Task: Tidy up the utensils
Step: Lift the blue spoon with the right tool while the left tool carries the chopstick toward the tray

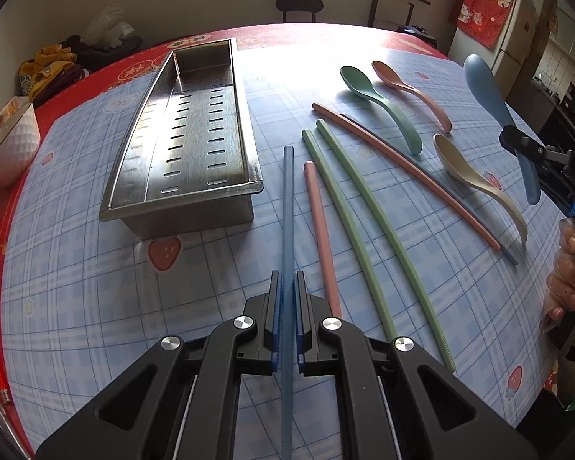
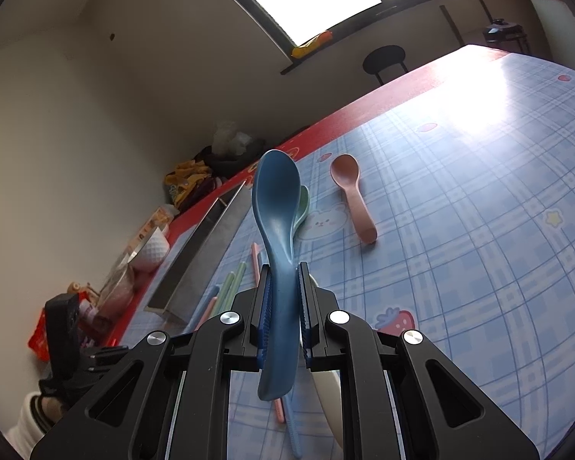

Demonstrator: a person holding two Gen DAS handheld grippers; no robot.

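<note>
My left gripper (image 1: 287, 287) is shut on a blue chopstick (image 1: 287, 199) that points forward just above the table, right of the steel perforated tray (image 1: 180, 207). My right gripper (image 2: 283, 280) is shut on a blue spoon (image 2: 278, 207) by its handle, lifted above the table; it shows at the right in the left wrist view (image 1: 487, 88). On the checked cloth lie a pink chopstick (image 1: 322, 237), two green chopsticks (image 1: 364, 230), a long pink chopstick (image 1: 402, 168), a green spoon (image 1: 375, 99), a pink spoon (image 1: 406, 84) and a cream spoon (image 1: 475, 180).
The tray is empty, with a divider near its far end. A white patterned cup (image 1: 11, 145) stands at the table's left edge, with clutter beyond. A black stool (image 1: 299, 4) stands behind the table. The table's red border (image 1: 96, 73) runs along the far and left sides.
</note>
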